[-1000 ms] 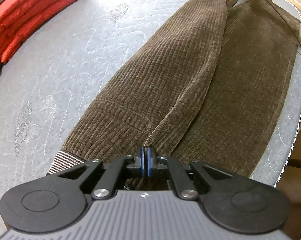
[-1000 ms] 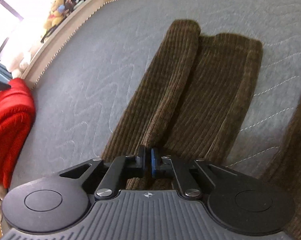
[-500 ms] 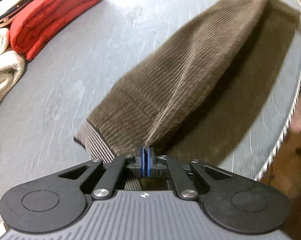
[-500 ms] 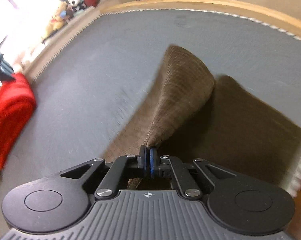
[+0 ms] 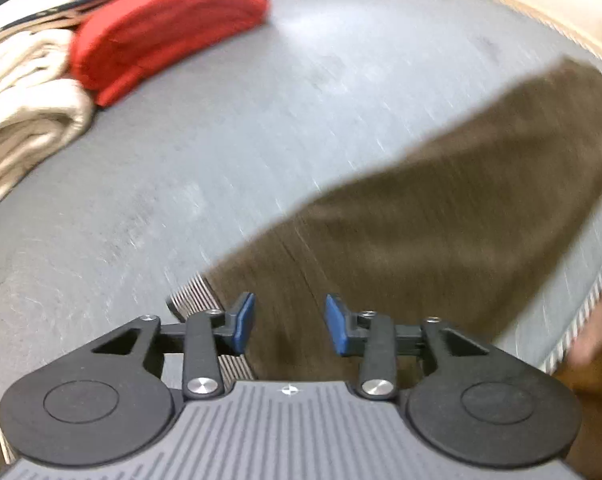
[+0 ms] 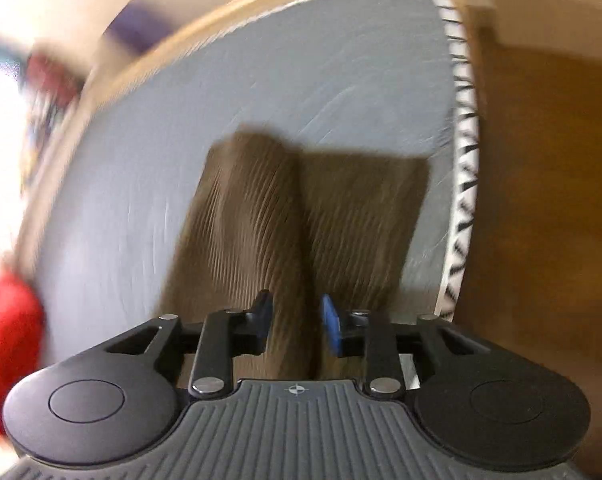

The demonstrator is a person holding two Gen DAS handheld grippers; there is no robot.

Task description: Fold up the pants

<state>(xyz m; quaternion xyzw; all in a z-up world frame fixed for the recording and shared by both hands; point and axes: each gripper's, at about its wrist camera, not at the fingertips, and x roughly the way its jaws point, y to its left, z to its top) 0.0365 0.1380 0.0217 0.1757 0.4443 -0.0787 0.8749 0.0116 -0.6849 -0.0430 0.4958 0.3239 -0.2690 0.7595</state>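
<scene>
Brown corduroy pants [image 5: 441, 208] lie lengthwise on the grey mattress [image 5: 261, 120], folded leg over leg, their striped waistband lining [image 5: 193, 300] showing at the near end. My left gripper [image 5: 289, 322] hovers just above that waist end; its jaws are opening and the blue pads do not press the cloth below. In the right wrist view the leg ends [image 6: 301, 216] of the pants lie flat near the mattress edge [image 6: 463, 184]. My right gripper [image 6: 295, 322] is over them with jaws opening, the cloth beneath and free of the pads. Both views are blurred.
A folded red garment [image 5: 161, 28] and cream folded cloth [image 5: 25, 120] sit at the far left of the mattress. The piped edge [image 5: 589, 300] runs close along the pants' right side, with wooden floor [image 6: 541, 200] beyond. A person's hand [image 5: 601, 332] shows at the right.
Both grippers were shut on a pinched ridge of the pants, carried it sideways and have let go. The lifted fold now lies flat, and both sets of jaws stand apart.
</scene>
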